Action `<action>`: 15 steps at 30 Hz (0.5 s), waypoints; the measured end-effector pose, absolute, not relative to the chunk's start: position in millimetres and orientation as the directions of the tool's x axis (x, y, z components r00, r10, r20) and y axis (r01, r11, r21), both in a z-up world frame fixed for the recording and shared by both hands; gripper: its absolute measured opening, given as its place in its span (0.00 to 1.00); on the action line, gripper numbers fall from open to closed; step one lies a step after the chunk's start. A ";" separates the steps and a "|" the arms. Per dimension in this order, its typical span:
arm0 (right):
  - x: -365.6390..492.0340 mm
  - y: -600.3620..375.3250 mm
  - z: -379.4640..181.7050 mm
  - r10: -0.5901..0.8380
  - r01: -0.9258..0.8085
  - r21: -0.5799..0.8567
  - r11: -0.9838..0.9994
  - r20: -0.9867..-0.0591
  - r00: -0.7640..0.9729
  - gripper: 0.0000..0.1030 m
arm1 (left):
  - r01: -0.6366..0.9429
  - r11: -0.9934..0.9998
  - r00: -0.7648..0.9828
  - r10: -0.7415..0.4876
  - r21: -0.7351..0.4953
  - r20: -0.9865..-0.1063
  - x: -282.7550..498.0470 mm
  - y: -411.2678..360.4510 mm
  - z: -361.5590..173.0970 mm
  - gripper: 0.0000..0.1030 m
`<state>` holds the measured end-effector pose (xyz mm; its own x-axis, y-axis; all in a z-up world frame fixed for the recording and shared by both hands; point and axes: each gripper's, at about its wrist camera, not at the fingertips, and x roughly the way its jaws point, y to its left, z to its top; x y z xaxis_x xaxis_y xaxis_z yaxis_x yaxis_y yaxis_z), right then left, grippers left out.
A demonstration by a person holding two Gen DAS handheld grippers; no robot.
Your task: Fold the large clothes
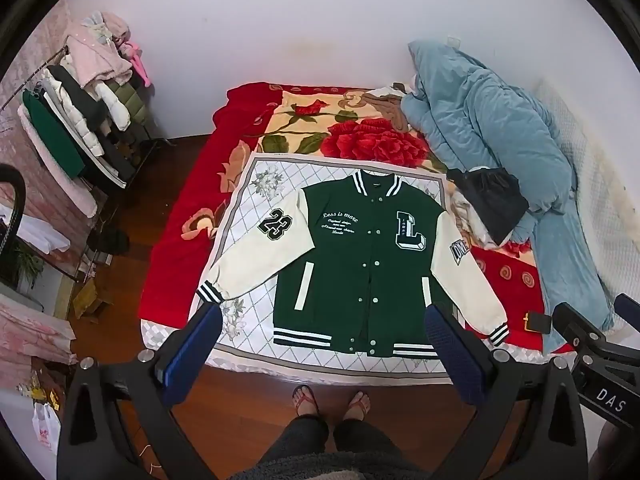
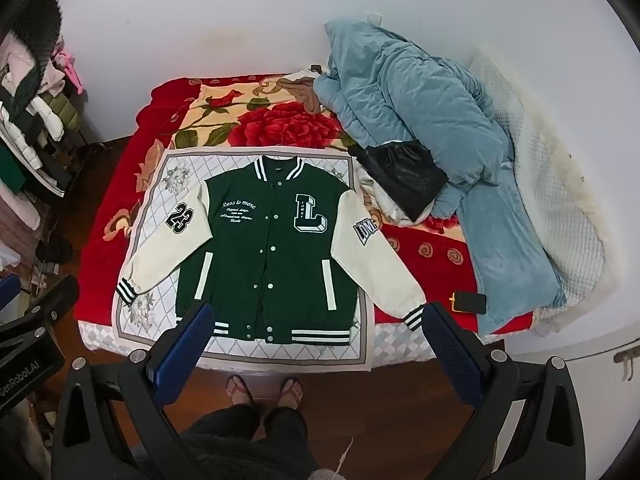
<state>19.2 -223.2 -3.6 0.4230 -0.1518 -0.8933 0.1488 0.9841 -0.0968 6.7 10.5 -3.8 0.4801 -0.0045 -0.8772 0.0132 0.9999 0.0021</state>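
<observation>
- Varsity jacket (image 1: 360, 264): green body with cream sleeves, lying flat and face up on a white quilted mat (image 1: 248, 216) near the foot of the bed (image 1: 176, 240); front snapped shut, collar toward the wall, striped hem toward the viewer.
- Sleeves: both spread outward and down from the shoulders. The sleeve with the "23" patch (image 2: 179, 220) lies wholly on the mat; the other sleeve, bearing a lettered patch (image 2: 365, 232), runs off the mat onto the red floral blanket (image 2: 280, 128).
- Chest markings: a large "L" emblem (image 1: 410, 230) on one side, white script on the other.
- Left gripper (image 1: 324, 344): held above the foot of the bed, its blue-padded fingers (image 1: 200, 344) spread wide and grasping nothing; the jacket hem appears between them, well below.
- Right gripper (image 2: 316, 336): likewise held above the bed edge, fingers (image 2: 456, 344) spread wide and empty.
- Blue quilt (image 2: 420, 112): heaped along the far side of the bed, against the wall.
- Black bag (image 2: 404, 176): lying between the quilt and the jacket's shoulder.
- Dark phone-like object (image 2: 470, 302): on the blanket beside the quilt, near the sleeve cuff.
- Clothes rack (image 1: 80, 120): loaded with garments, standing on the wooden floor (image 1: 248, 400) beside the bed.
- Person's feet (image 1: 332, 400): in sandals on the floor at the foot of the bed.
</observation>
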 end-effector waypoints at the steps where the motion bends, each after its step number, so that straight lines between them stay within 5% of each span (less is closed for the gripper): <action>1: 19.6 -221.4 -4.1 -0.152 0.148 -0.098 0.984 -0.893 0.423 1.00 | 0.014 1.000 0.481 -0.003 0.004 -0.877 7.7 11.4 -4.4 1.00; 15: 22.3 -219.5 -3.3 -0.153 0.144 -0.101 0.984 -0.891 0.427 1.00 | 0.012 1.000 0.485 -0.002 0.004 -0.874 6.5 10.6 -1.1 1.00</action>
